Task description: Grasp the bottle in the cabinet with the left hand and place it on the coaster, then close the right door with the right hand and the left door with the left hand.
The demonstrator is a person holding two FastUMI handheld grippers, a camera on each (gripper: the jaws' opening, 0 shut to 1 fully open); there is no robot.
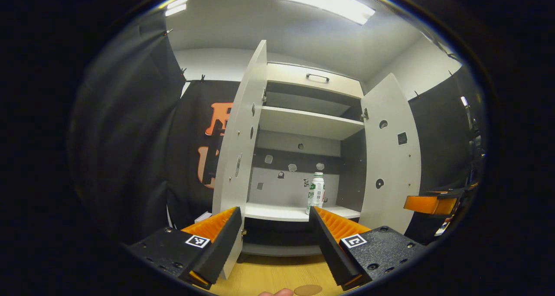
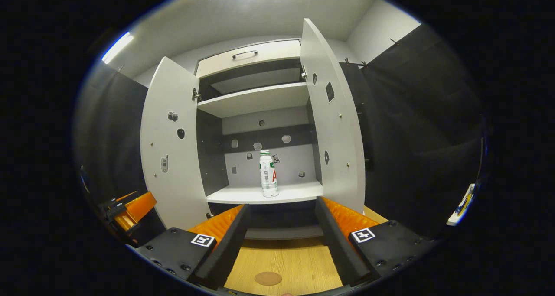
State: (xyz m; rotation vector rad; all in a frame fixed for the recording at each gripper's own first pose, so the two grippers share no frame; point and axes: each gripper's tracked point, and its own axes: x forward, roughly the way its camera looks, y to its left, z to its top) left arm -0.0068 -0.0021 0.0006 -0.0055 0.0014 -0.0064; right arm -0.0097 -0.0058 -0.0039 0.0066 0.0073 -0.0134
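Jaws spread on both grippers; bottle point(image 2: 269, 173) upright in cabinet point(image 2: 256, 101), coaster point(image 2: 268, 278) bare.

Wooden tabletop point(image 2: 299, 265), ceiling light strips point(image 1: 323, 3), upper drawer with dark handle point(image 1: 317, 77).

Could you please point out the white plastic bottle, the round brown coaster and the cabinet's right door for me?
White plastic bottle point(image 2: 268, 174): right gripper view, label at mid-body.
Round brown coaster point(image 2: 268, 278): right gripper view, centre of disc.
Cabinet's right door point(image 2: 336, 131): right gripper view, inner face.
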